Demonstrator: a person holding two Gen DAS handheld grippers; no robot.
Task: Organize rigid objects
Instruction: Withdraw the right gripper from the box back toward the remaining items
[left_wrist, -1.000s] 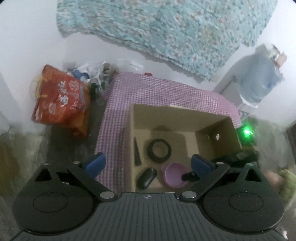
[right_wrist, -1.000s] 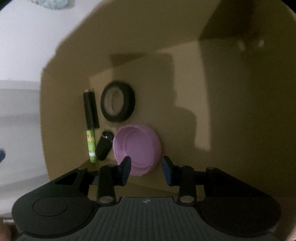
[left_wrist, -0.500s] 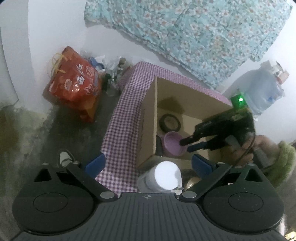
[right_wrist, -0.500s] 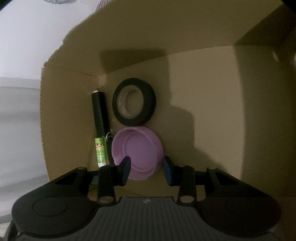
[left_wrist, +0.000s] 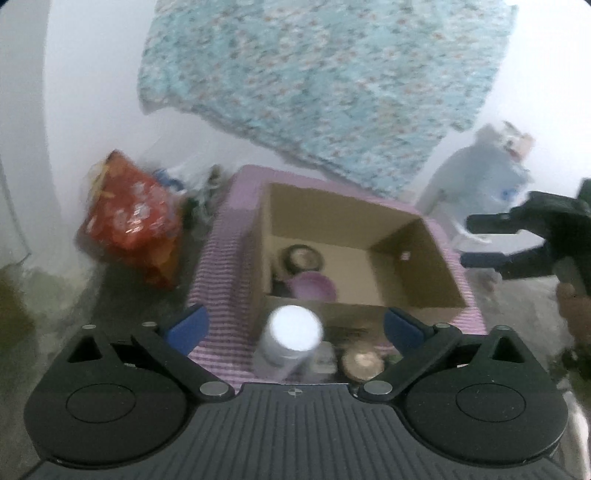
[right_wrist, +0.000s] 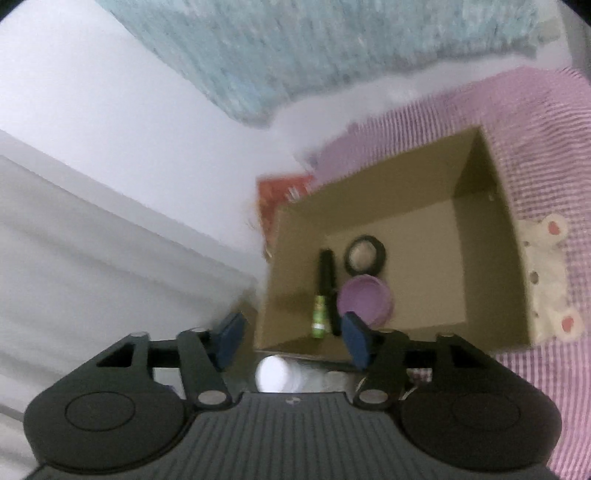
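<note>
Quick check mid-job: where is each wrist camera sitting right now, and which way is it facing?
Left wrist: behind the open left gripper, facing down at the cardboard box; the right gripper and a hand show.
Right wrist: behind the right gripper's just-opened, empty jaws, above the box's near corner.
Shared: box, purple lid, tape roll, white bottle.

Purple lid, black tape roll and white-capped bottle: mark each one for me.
purple lid (right_wrist: 365, 302): right wrist view, on its inner face.
black tape roll (right_wrist: 381, 254): right wrist view, on the right side of the ring.
white-capped bottle (left_wrist: 294, 329): left wrist view, on the top of its cap.
</note>
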